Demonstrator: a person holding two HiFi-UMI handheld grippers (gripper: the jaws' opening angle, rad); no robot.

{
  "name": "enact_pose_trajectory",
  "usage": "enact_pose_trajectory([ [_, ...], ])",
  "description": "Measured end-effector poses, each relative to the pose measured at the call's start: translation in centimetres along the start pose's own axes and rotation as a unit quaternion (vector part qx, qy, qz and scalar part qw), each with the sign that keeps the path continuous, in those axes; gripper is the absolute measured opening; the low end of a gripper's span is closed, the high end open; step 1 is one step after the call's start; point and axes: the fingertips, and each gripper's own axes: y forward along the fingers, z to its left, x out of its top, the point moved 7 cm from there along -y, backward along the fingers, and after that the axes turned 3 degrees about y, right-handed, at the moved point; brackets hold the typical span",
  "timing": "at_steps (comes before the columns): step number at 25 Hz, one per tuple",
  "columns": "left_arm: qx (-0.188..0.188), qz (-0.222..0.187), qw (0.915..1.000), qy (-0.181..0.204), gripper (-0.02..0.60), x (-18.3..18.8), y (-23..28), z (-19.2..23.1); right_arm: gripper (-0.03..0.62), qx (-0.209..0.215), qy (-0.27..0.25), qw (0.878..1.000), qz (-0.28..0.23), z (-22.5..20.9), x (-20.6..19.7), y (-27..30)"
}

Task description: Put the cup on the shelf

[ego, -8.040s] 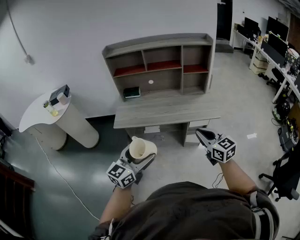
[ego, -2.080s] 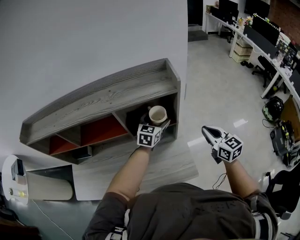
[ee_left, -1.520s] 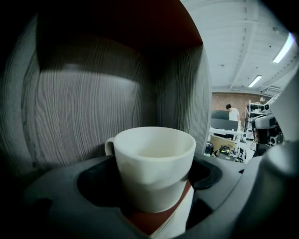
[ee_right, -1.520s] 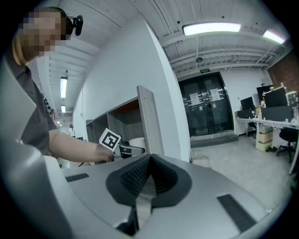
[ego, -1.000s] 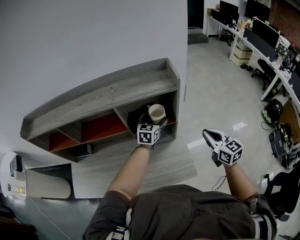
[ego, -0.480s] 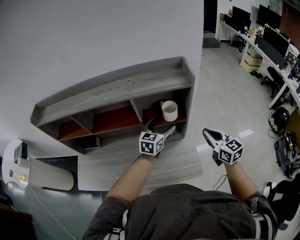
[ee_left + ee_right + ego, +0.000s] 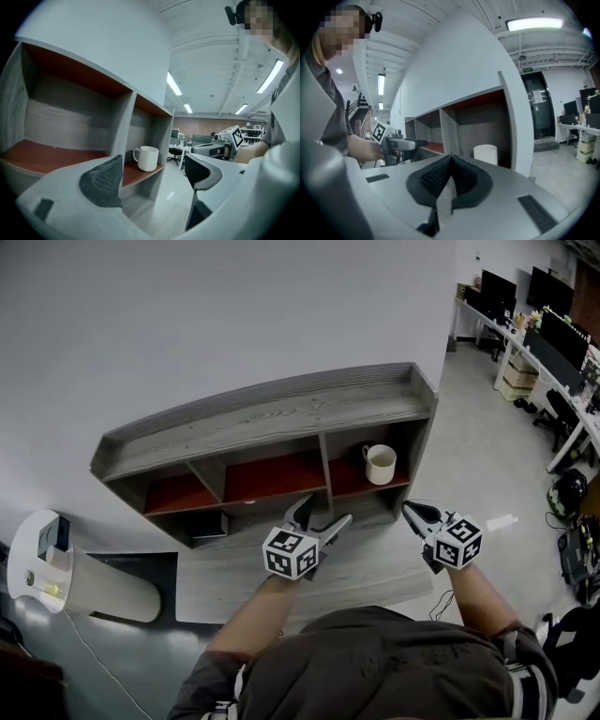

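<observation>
A white cup (image 7: 380, 464) stands upright on the red board of the shelf's (image 7: 272, 412) right-hand compartment, handle to the left. It also shows in the left gripper view as the cup (image 7: 148, 158) and in the right gripper view as the cup (image 7: 485, 153). My left gripper (image 7: 321, 520) is open and empty, pulled back over the desk top, to the left of and below the cup. My right gripper (image 7: 412, 512) is shut with nothing in it, just below the shelf's right end.
The grey desk top (image 7: 366, 570) lies under both grippers. A dark box (image 7: 208, 525) sits in the lower left compartment. A white rounded counter (image 7: 56, 568) with small items stands at far left. Office desks and chairs (image 7: 548, 362) fill the right side.
My left gripper let go of the cup, which now stands in the right compartment, and drew back open toward me. The right gripper stayed shut and near its place.
</observation>
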Motion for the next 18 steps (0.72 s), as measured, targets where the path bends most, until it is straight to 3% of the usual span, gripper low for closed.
enact_pose_trajectory([
  [6,-0.013,0.004,0.9999,0.001,0.395,0.0,-8.4,4.4,-0.008,0.001,-0.001,1.0,-0.009,6.4,0.4,5.0],
  [7,-0.01,0.002,0.9999,0.002,0.368,0.0,-9.7,5.3,-0.008,0.003,-0.001,1.0,-0.008,7.4,0.4,5.9],
  [9,0.002,-0.008,1.0,0.004,0.225,0.0,-12.5,7.0,-0.008,0.008,-0.001,1.0,-0.005,9.4,0.3,7.8],
  [11,0.012,-0.021,0.9997,0.002,0.148,0.0,-15.1,8.5,-0.008,0.016,-0.003,1.0,-0.002,11.3,0.2,9.6],
  [18,0.04,-0.038,0.9985,-0.007,0.042,-0.6,-21.9,11.7,-0.008,0.05,-0.008,0.999,0.0,16.0,0.5,13.6],
])
